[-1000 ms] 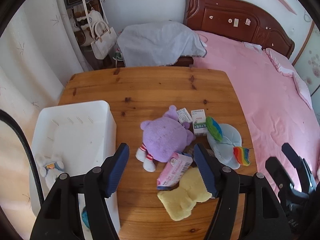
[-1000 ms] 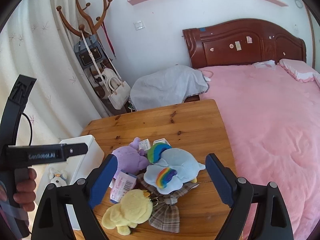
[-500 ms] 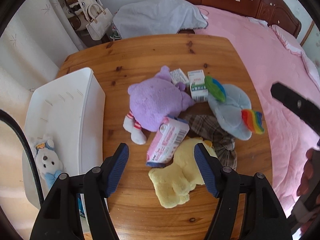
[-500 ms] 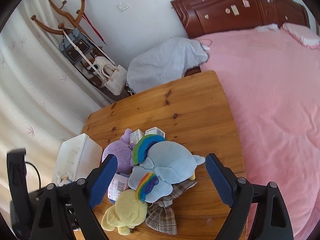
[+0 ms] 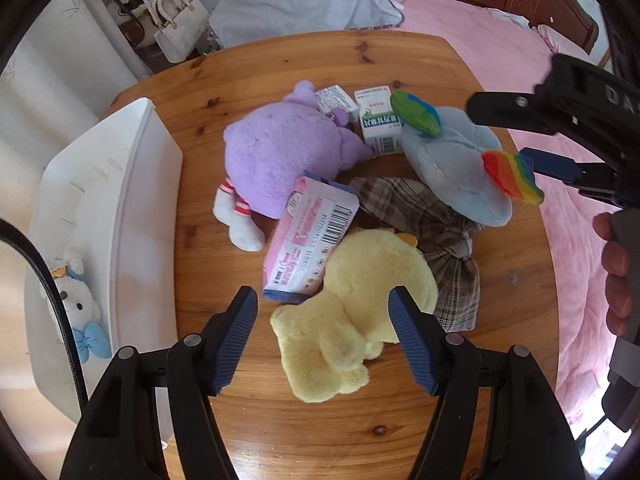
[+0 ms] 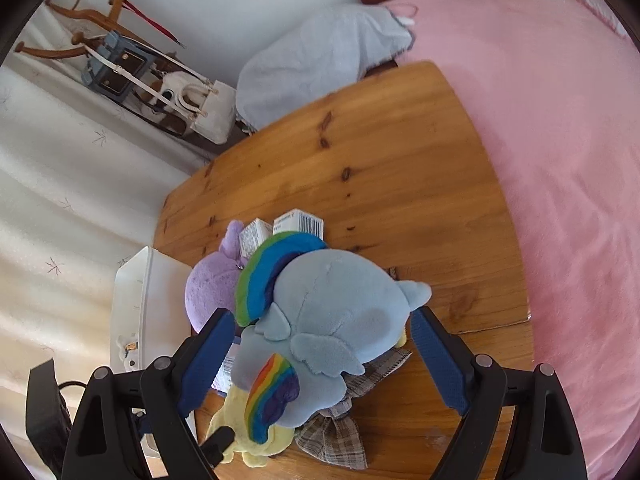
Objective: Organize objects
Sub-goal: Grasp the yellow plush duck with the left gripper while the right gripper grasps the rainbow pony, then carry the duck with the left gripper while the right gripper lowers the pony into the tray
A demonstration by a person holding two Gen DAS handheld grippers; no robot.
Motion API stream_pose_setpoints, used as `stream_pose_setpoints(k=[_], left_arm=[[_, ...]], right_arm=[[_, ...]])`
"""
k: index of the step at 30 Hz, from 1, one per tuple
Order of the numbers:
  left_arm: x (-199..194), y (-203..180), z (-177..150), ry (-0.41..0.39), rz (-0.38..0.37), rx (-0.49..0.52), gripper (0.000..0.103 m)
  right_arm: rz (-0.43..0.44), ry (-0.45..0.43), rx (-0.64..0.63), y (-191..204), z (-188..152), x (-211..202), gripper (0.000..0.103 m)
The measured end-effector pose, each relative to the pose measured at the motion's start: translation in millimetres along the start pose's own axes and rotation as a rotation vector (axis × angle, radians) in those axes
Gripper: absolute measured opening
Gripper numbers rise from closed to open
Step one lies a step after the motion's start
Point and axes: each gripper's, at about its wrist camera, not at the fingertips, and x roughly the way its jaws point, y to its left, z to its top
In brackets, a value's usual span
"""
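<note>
A pile lies on the wooden table (image 5: 280, 60): a yellow plush duck (image 5: 352, 300), a pink packet (image 5: 308, 236), a purple plush (image 5: 280, 160), a blue rainbow-maned pony plush (image 5: 460, 164), a plaid bow (image 5: 440, 232) and two small boxes (image 5: 378, 124). My left gripper (image 5: 324, 338) is open, its fingers either side of the yellow duck's lower end. My right gripper (image 6: 320, 360) is open, straddling the blue pony (image 6: 336, 328) from above. A white bin (image 5: 100, 208) at left holds a small white bear (image 5: 76, 300).
A pink bed (image 6: 560, 160) runs along the table's right side. A grey cloth heap (image 5: 308, 0) and hanging handbags (image 5: 172, 28) stand beyond the far edge. White curtains (image 6: 60, 208) hang on the left. The bare far half of the table (image 6: 380, 152) shows in the right wrist view.
Both grippers have come down and forward toward the pile. The left now brackets the yellow duck; the right now brackets the blue pony. Both stayed open.
</note>
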Motion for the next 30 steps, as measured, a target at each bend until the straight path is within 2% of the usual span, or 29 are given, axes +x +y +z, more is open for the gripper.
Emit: stream_pose_setpoints(k=[4, 9, 19, 30], left_arm=[[6.2, -4.7, 0.2, 0.005, -0.008, 0.004, 0.076], [11.8, -8.2, -0.2, 0.015, -0.046, -0.009, 0.08], [26.0, -20.3, 1.6, 0.06, -0.113, -0.003, 0.08], [40.6, -25.3, 4.4, 0.098, -0.12, -0.005, 0.08]], right_arm=[[0.006, 0.055, 0.029, -5.1, 0.8, 12.8, 0.09], [0.022, 0.084, 0.051, -9.8, 1.8, 21.0, 0.093], [0.069, 0.14, 0.078, -12.4, 4.0, 38.3, 0.093], [0.078, 0.141, 0.082, -12.5, 5.8, 44.9, 0.093]])
